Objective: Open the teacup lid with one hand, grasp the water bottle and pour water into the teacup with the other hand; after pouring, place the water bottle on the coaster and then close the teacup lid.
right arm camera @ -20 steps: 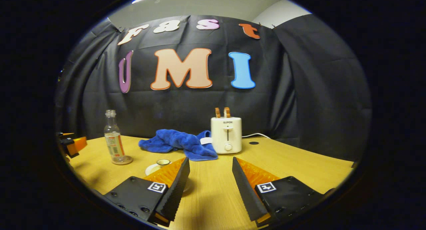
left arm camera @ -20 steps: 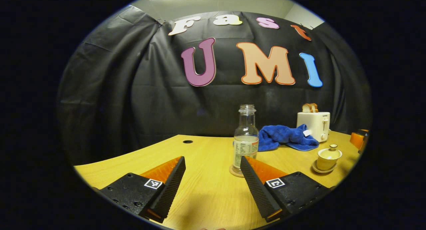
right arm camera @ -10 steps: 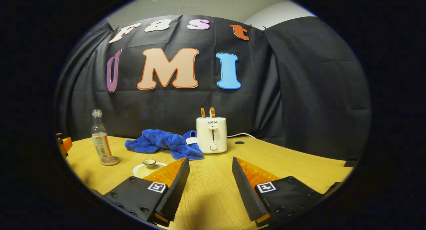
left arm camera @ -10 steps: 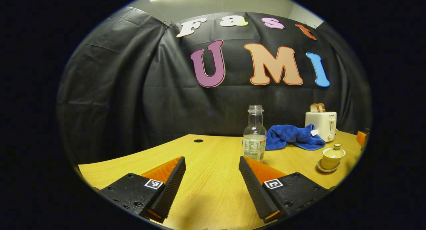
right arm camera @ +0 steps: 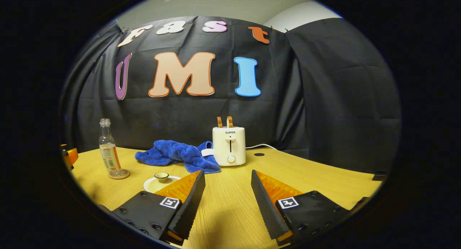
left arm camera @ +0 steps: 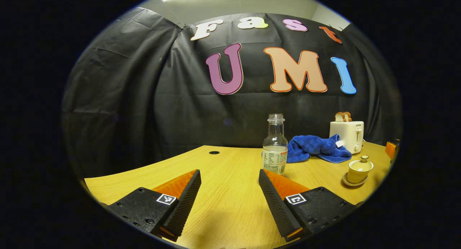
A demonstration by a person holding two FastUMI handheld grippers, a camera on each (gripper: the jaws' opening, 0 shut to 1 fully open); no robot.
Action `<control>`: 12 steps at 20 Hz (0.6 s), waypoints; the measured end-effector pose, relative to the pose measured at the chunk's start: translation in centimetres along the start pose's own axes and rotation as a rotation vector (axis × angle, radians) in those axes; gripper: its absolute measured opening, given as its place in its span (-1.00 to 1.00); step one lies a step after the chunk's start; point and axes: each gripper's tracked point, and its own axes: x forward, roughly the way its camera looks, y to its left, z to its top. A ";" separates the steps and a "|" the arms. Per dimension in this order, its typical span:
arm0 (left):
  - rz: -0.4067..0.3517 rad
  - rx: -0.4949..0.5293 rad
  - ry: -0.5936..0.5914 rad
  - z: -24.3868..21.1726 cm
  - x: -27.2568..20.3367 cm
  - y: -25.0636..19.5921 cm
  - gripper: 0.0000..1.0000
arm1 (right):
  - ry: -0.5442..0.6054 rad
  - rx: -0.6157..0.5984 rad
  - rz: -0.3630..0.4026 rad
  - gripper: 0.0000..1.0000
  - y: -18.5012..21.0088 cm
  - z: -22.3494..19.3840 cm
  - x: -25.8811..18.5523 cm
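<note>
**Both grippers wide open, nothing held**

Left gripper (left arm camera: 229,191) gapes empty over the table (left arm camera: 223,213); water bottle (left arm camera: 275,145) stands upright just beyond. Right gripper (right arm camera: 227,191) spread empty too, lidded teacup (right arm camera: 161,180) peeking past its left finger; bottle on coaster (right arm camera: 119,175).

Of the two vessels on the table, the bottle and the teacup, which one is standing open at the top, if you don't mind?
The water bottle: its neck has no cap, while the teacup has its lid on.
</note>
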 end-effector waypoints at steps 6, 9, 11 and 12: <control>-0.002 0.000 0.000 0.0 0.0 0.0 0.87 | 0.000 0.000 0.001 0.66 0.0 0.0 0.0; -0.002 0.000 0.000 0.0 -0.1 0.0 0.88 | 0.000 0.000 0.001 0.72 0.0 0.0 0.0; -0.004 -0.001 0.000 -0.1 0.0 -0.1 0.88 | 0.000 0.000 0.001 0.59 -0.1 0.0 0.0; -0.005 0.000 0.000 0.0 0.0 -0.1 0.88 | 0.000 0.000 0.001 0.60 -0.1 0.0 0.1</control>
